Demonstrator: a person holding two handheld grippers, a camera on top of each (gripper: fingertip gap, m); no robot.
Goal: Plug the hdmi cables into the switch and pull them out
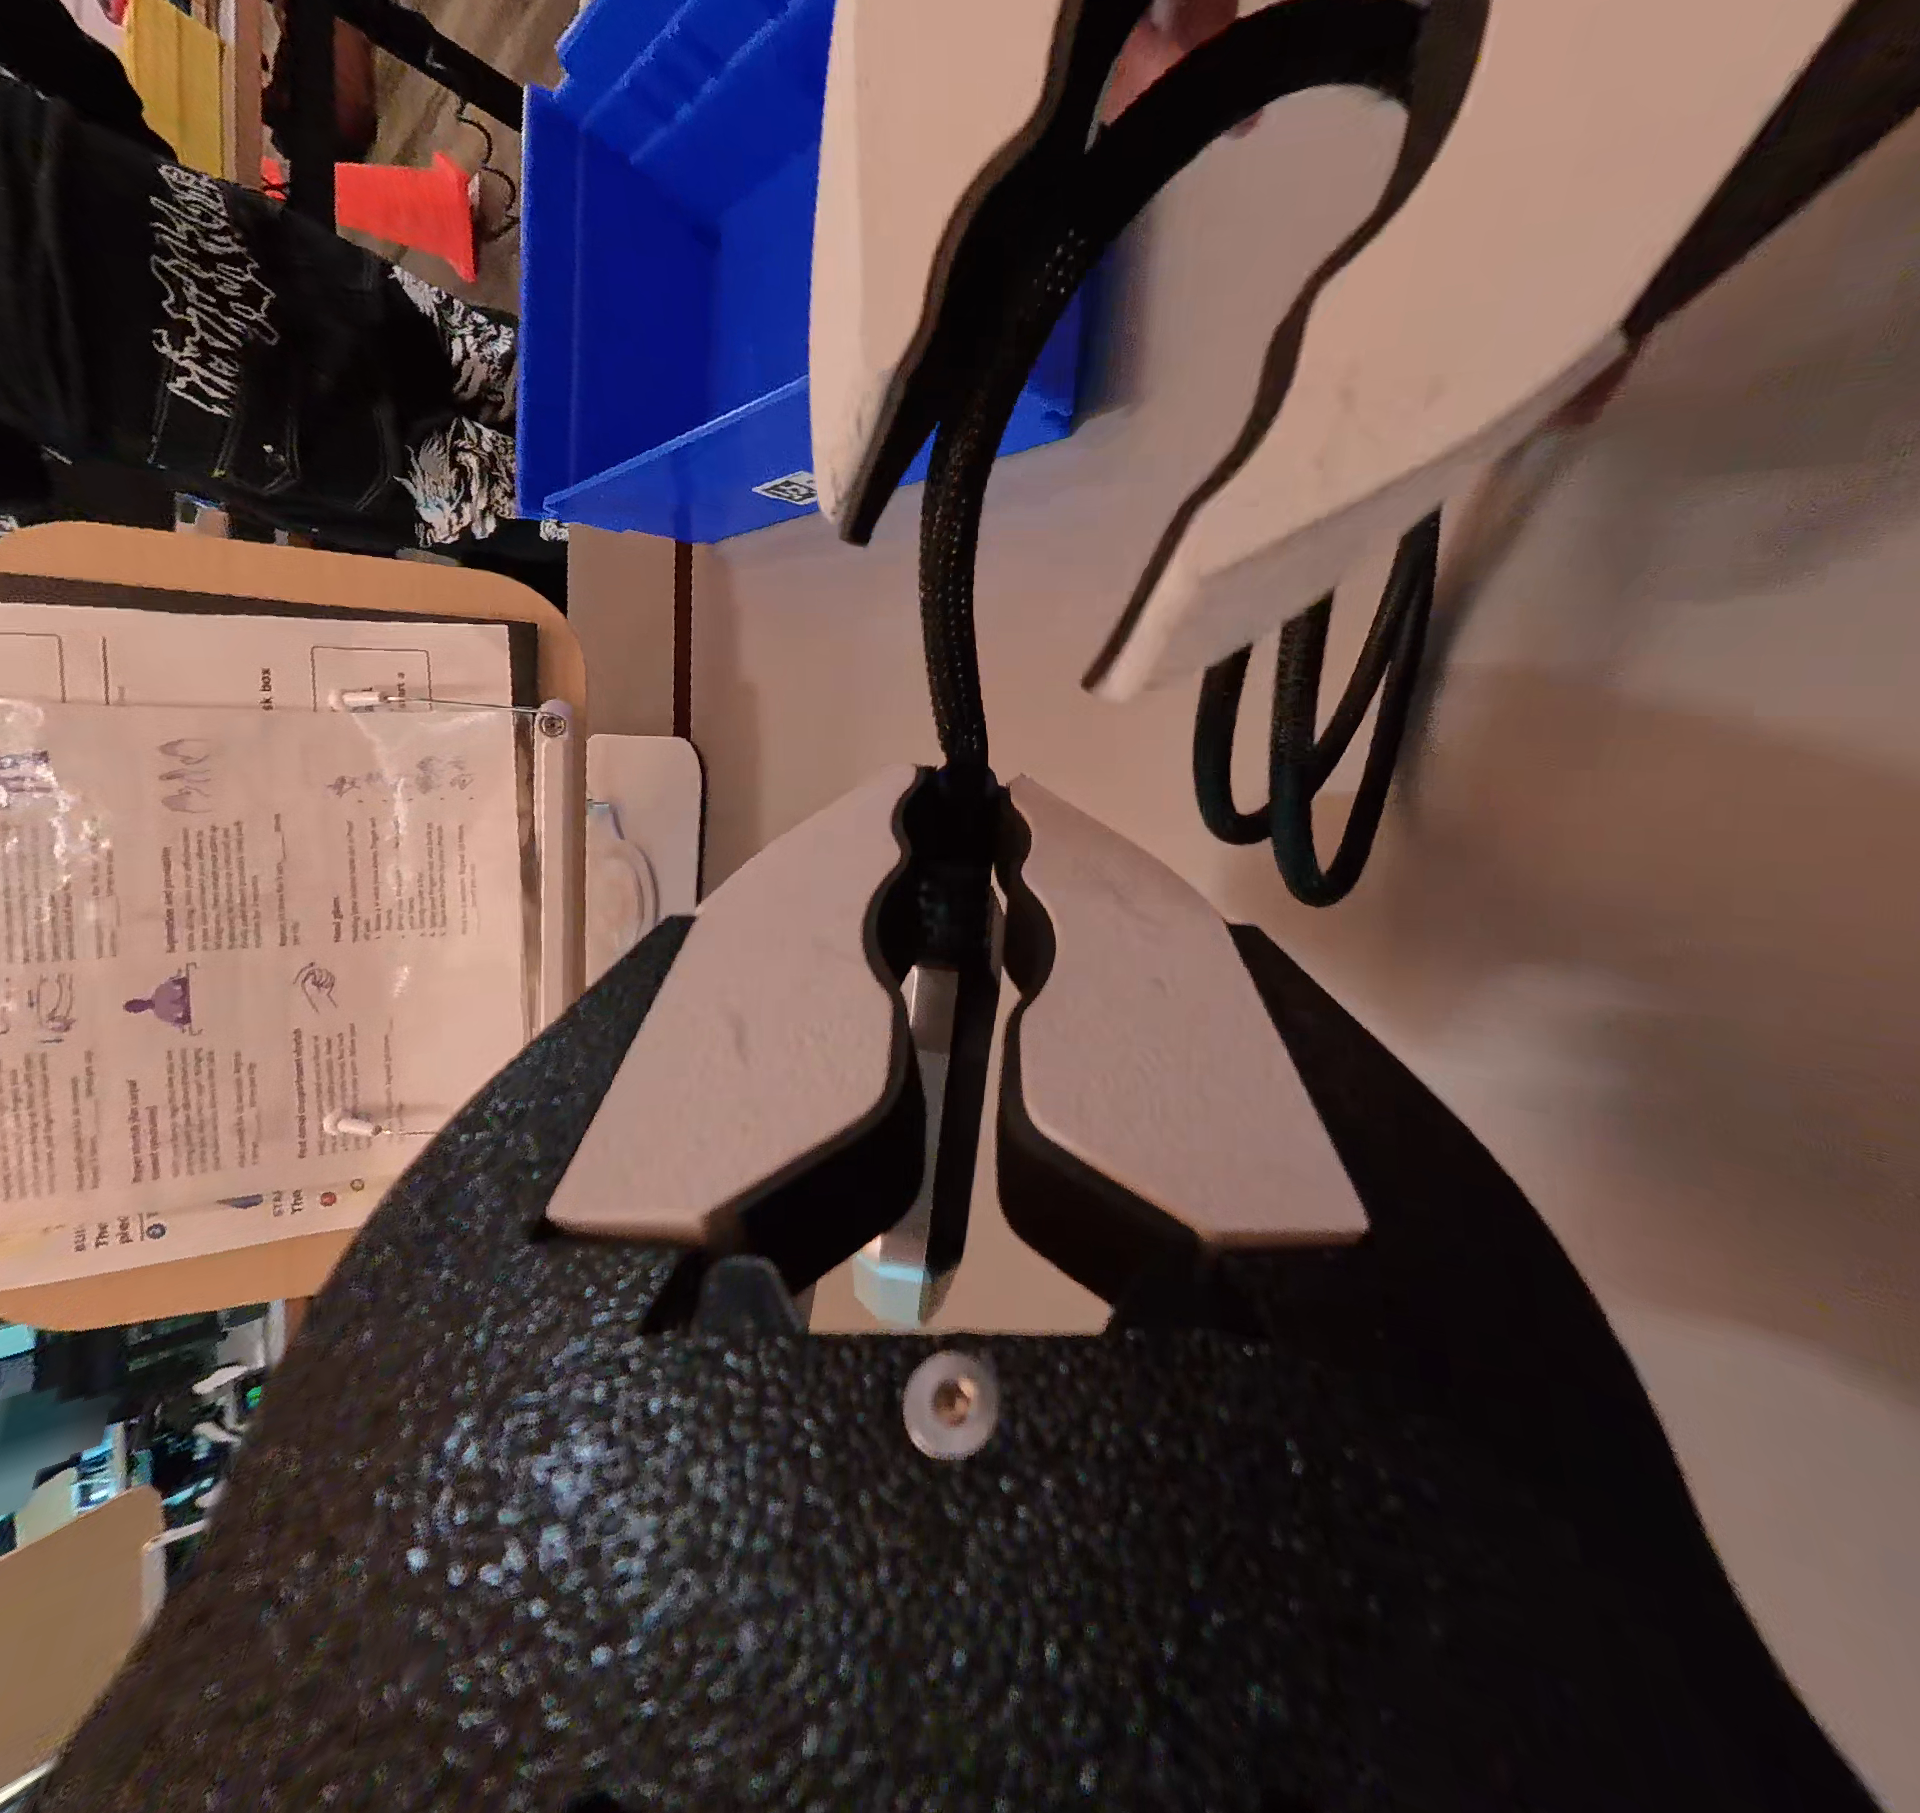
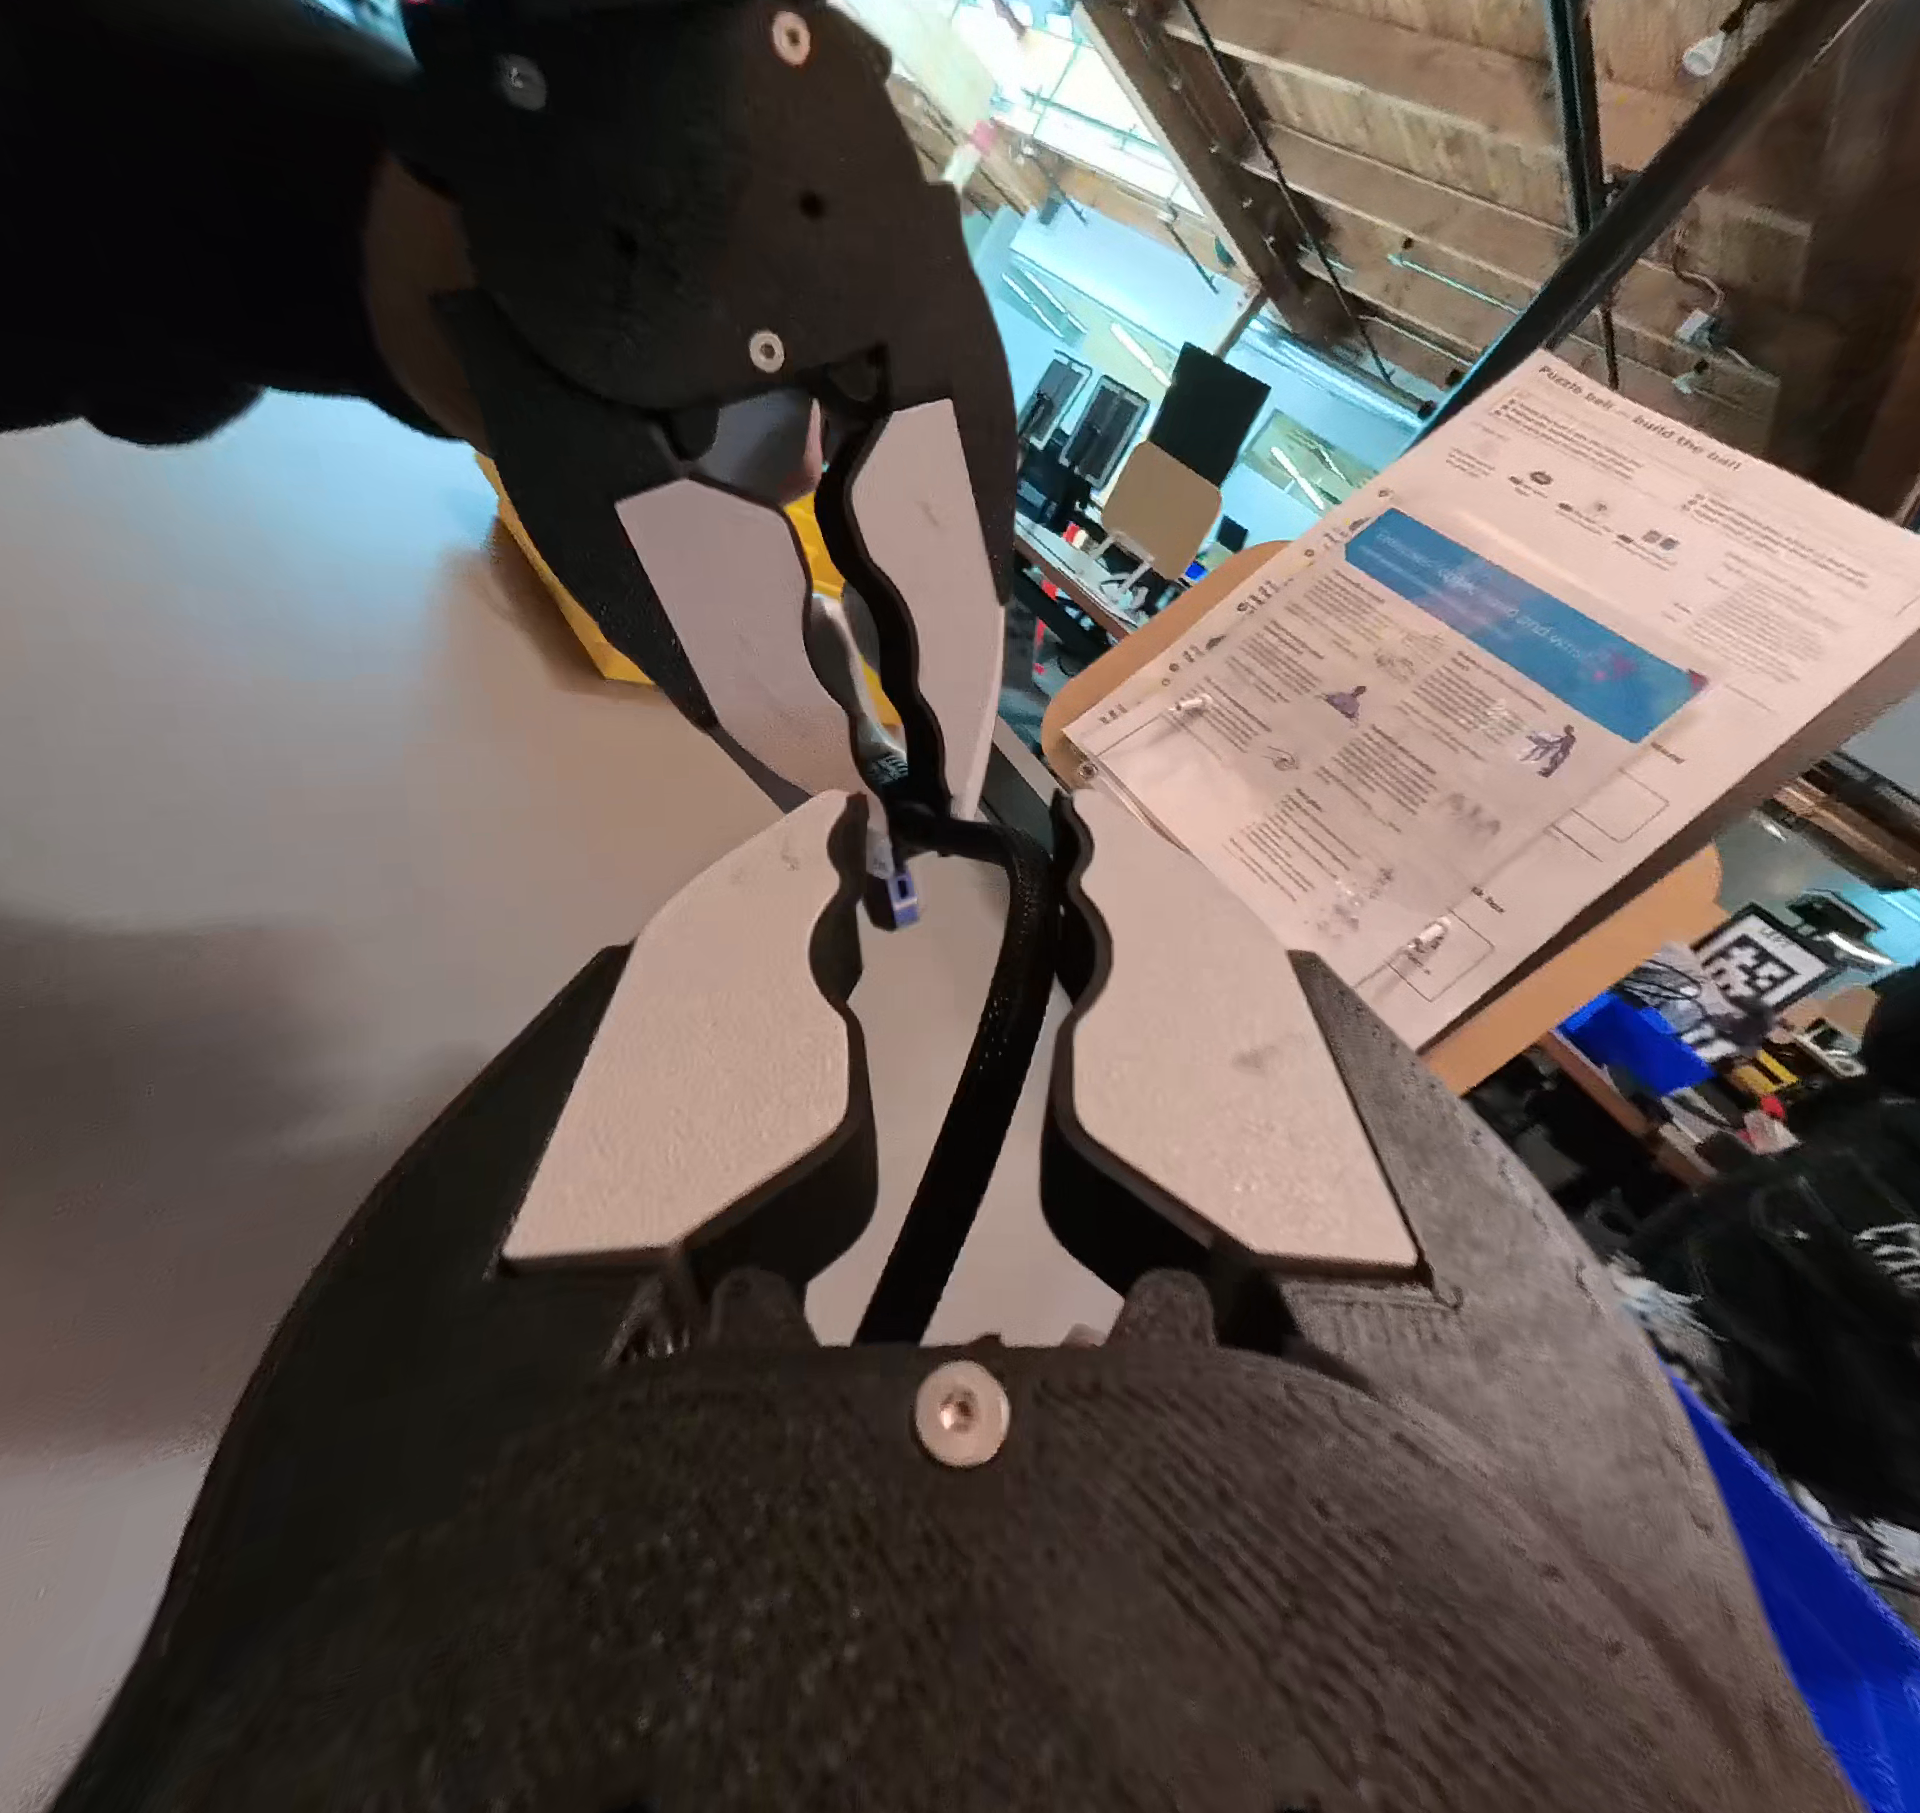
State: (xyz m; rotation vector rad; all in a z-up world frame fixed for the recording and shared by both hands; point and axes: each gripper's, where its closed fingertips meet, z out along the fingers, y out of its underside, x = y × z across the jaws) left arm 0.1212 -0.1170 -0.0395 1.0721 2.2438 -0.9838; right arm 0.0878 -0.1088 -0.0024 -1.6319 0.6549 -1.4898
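Note:
My left gripper point(image 1: 961, 781) is shut on the black HDMI plug point(image 1: 948, 896). The plug's silver metal end point(image 1: 930, 1046) points back between the fingers toward the camera. The black braided cable point(image 1: 1049, 277) rises from the plug and passes between the fingers of my right gripper point(image 1: 987, 600), which is close above. In the right wrist view my right gripper point(image 2: 954, 813) is open, with the cable point(image 2: 971, 1119) running loosely through the gap along the right finger. A small blue tag point(image 2: 899, 896) hangs by the left fingertip. The left gripper point(image 2: 899, 787) meets it tip to tip. No switch is in view.
More cable loops point(image 1: 1309, 776) lie on the white table point(image 1: 1558, 984). A blue bin point(image 1: 644, 309) and a clipboard with printed sheets point(image 1: 260, 880) stand beyond it; the clipboard also shows in the right wrist view point(image 2: 1455, 703). A yellow bin point(image 2: 613, 641) sits behind the left gripper.

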